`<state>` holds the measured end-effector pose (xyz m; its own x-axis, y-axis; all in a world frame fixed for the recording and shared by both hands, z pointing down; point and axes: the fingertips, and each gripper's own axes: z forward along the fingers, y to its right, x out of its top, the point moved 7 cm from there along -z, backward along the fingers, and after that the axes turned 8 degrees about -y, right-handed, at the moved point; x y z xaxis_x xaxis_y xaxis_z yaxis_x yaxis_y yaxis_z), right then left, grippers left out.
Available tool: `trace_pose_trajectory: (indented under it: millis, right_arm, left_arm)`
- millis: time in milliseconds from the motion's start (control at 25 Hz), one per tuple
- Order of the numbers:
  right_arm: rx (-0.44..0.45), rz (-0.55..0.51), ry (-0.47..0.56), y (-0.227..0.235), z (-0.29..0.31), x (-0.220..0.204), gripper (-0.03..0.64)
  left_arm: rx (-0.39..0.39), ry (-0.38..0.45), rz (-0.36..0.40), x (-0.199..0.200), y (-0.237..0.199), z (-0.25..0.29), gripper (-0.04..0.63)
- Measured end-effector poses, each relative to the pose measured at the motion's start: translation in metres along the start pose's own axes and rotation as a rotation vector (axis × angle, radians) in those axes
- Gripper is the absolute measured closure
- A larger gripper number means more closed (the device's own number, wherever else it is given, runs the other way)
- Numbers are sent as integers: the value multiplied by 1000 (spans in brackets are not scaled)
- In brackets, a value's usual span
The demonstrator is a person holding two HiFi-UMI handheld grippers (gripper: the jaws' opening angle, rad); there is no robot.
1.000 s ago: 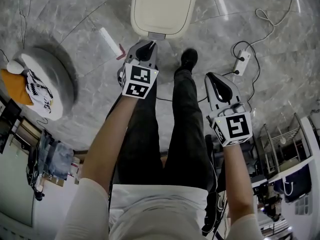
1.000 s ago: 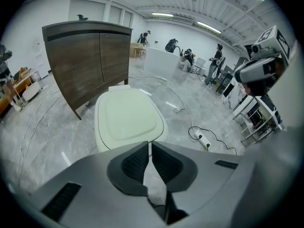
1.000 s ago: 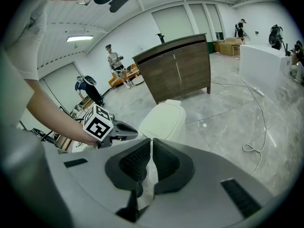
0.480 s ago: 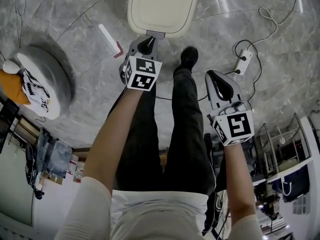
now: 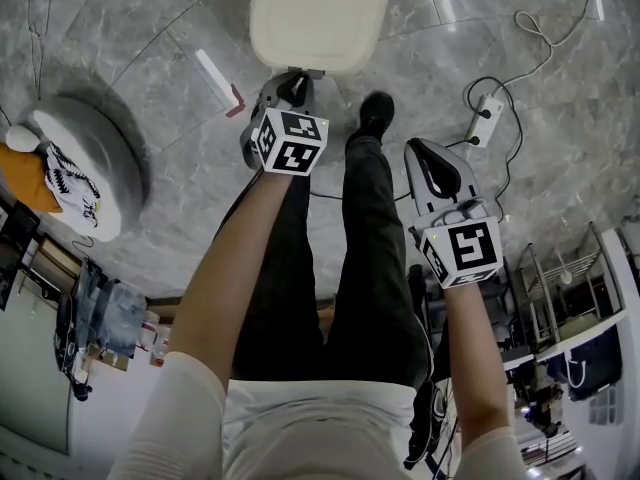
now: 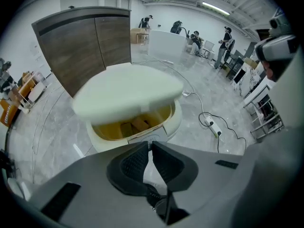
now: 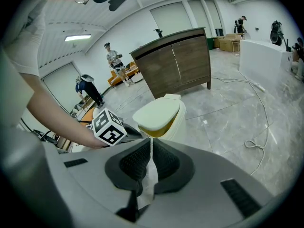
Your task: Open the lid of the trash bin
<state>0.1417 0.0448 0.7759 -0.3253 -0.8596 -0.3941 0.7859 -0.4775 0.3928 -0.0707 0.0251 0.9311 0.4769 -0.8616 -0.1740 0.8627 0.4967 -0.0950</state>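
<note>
The cream trash bin (image 5: 318,13) stands on the floor ahead of the person's feet. In the left gripper view its lid (image 6: 126,91) is tilted up at the front, and the yellow inside (image 6: 137,125) with some scraps shows. My left gripper (image 5: 292,80) points steeply down at the grey tab (image 5: 312,71) on the bin's front edge. Its jaws are opening by a narrow slit, with nothing between them. My right gripper (image 5: 428,153) hangs to the right over the floor, shut and empty. From its view the bin (image 7: 159,115) is seen beyond the left gripper's marker cube (image 7: 108,127).
The person's black shoe (image 5: 376,116) rests just right of the bin. A power strip with cable (image 5: 487,118) lies on the floor at right. A round white stool with cloths (image 5: 85,168) is at left, a dark wooden cabinet (image 6: 85,42) behind the bin, metal racks (image 5: 560,288) at right.
My left gripper has moved down and forward to the bin's front edge. The right gripper has kept still.
</note>
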Motion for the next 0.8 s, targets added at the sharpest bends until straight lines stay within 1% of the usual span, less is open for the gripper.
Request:
trace_pose_trajectory:
  millis: [120, 200, 240, 280, 360, 440, 800]
  right_arm:
    - [-8, -8, 1, -1, -5, 3, 583]
    - [-11, -23, 2, -2, -9, 7, 583]
    - [-15, -26, 3, -2, -12, 10, 583]
    - [-21, -27, 5, -2, -14, 13, 583]
    - [-31, -33, 9, -1, -16, 19, 583]
    - [-38, -41, 9, -1, -18, 21, 583]
    - [-45, -72, 8, -15, -30, 32, 583]
  left_arm:
    - [-20, -37, -46, 3, -2, 0, 561]
    - [-43, -60, -62, 4, -2, 0, 561]
    - [-59, -71, -58, 5, -1, 0, 548]
    - [-76, -84, -46, 6, 0, 0, 510]
    - [-101, -107, -18, 9, 2, -1, 466]
    - [-110, -121, -12, 11, 3, -3, 459]
    - [-109, -103, -32, 8, -10, -35, 460]
